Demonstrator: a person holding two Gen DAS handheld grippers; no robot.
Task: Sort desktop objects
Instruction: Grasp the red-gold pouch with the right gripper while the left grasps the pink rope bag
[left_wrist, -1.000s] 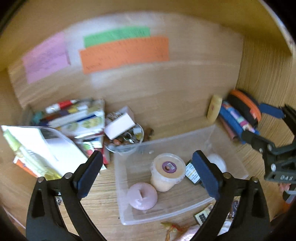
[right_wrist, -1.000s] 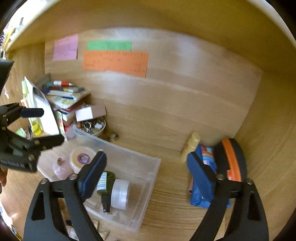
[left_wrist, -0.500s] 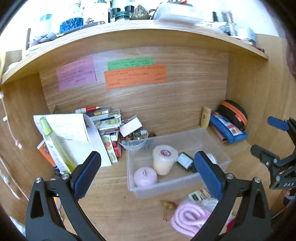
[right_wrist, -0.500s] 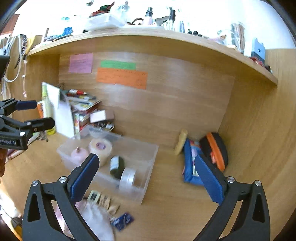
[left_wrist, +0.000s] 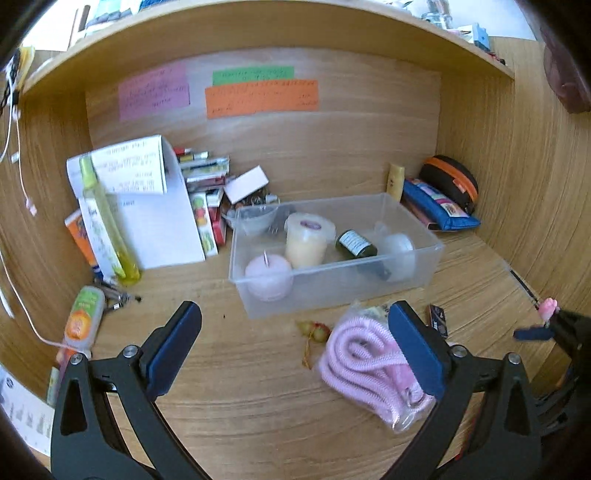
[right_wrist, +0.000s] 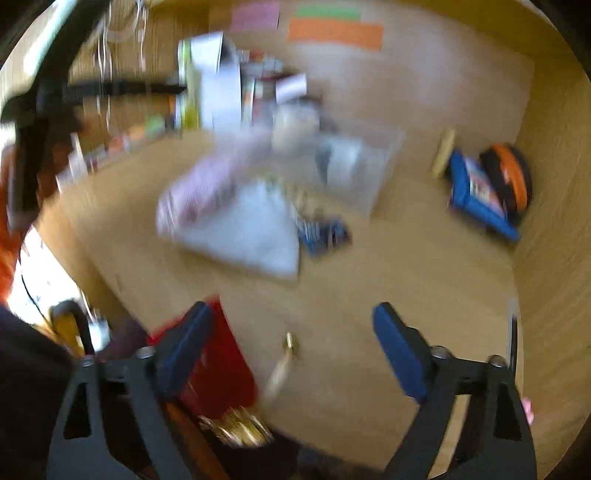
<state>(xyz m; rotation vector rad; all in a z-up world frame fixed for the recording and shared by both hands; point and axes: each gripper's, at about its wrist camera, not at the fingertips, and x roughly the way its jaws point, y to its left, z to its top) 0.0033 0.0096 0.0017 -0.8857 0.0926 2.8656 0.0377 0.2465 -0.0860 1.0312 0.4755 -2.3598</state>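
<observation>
A clear plastic bin (left_wrist: 332, 291) sits mid-desk holding a pink candle (left_wrist: 268, 271), a cream jar (left_wrist: 306, 240), a dark green bottle (left_wrist: 356, 243) and a white round jar (left_wrist: 399, 251). A bagged pink rope (left_wrist: 364, 365) lies in front of it, beside my left gripper (left_wrist: 295, 343), which is open and empty above the desk. My right gripper (right_wrist: 291, 343) is open and empty over the desk's front; its view is blurred. The bin (right_wrist: 362, 166) and the pink rope bag (right_wrist: 221, 206) show there too.
Books, papers and a yellow bottle (left_wrist: 107, 221) stand at the back left. A blue pencil case (left_wrist: 439, 206) and a black-orange pouch (left_wrist: 450, 177) lie at the back right. An orange-green tube (left_wrist: 83, 317) lies at left. A red object (right_wrist: 218, 369) and a small brass piece (right_wrist: 290, 341) lie near the right gripper.
Both grippers have pulled back from the bin toward the desk's front. More of the desk front, the pink rope and the red object have come into view. The right view is now motion-blurred.
</observation>
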